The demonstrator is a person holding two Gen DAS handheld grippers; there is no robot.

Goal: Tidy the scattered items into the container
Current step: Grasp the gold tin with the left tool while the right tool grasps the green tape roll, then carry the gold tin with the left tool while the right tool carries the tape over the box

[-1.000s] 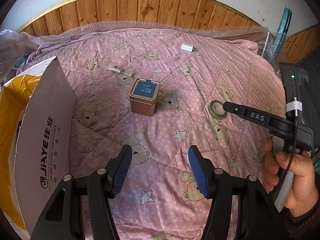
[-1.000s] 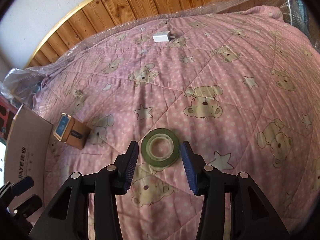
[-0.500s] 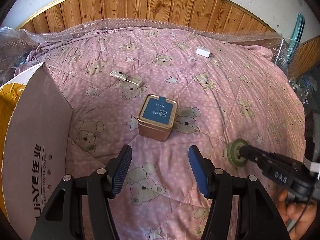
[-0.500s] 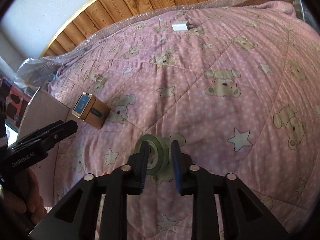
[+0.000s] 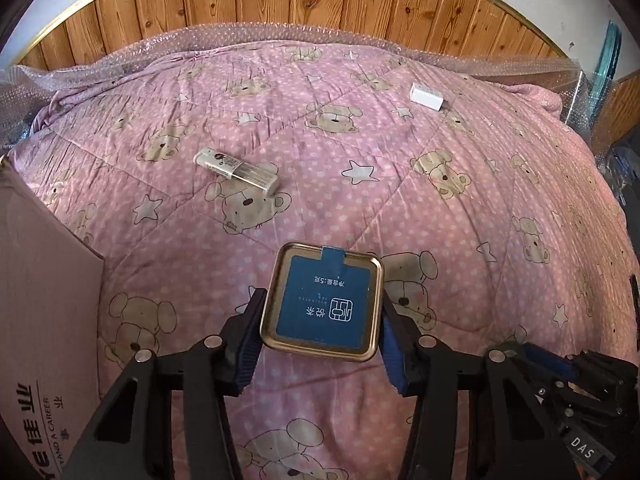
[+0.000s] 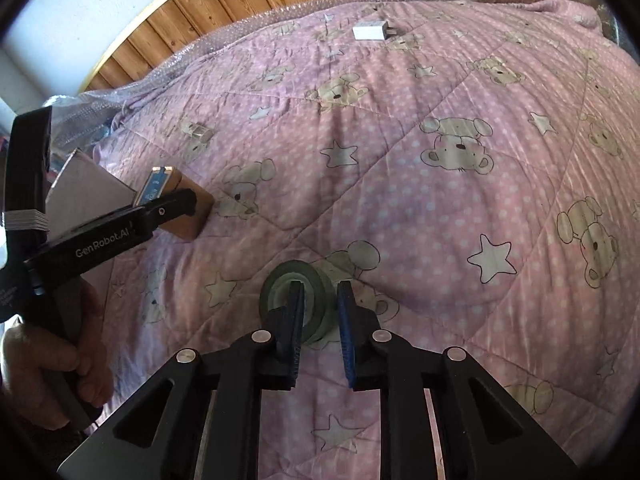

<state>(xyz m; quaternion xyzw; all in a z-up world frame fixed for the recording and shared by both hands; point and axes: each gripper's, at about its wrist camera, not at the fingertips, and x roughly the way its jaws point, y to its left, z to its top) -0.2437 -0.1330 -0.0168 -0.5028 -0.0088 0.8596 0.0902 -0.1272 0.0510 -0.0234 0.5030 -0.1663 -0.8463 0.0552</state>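
A gold square tin point(image 5: 324, 304) with a blue label stands on the pink quilt, filling the gap between the fingers of my left gripper point(image 5: 322, 304). The jaws stay at their wide spread, one pad on each side of the tin. My right gripper point(image 6: 320, 312) is shut on the green tape roll point(image 6: 316, 280), one finger through its hole and the other outside the rim. A pale lighter point(image 5: 236, 168) lies further back on the left. A white charger point(image 5: 426, 96) sits near the far edge. The cardboard box point(image 5: 40, 300) stands at the left.
The pink bear-print quilt point(image 5: 440, 220) covers the whole bed, with bubble wrap and wooden panelling point(image 5: 320, 4) behind it. In the right wrist view a hand point(image 6: 52, 364) holds the left gripper's handle beside the box flap point(image 6: 88, 188).
My left gripper has moved forward until the tin sits between its fingers. My right gripper has closed on the tape roll and tipped it up on edge.
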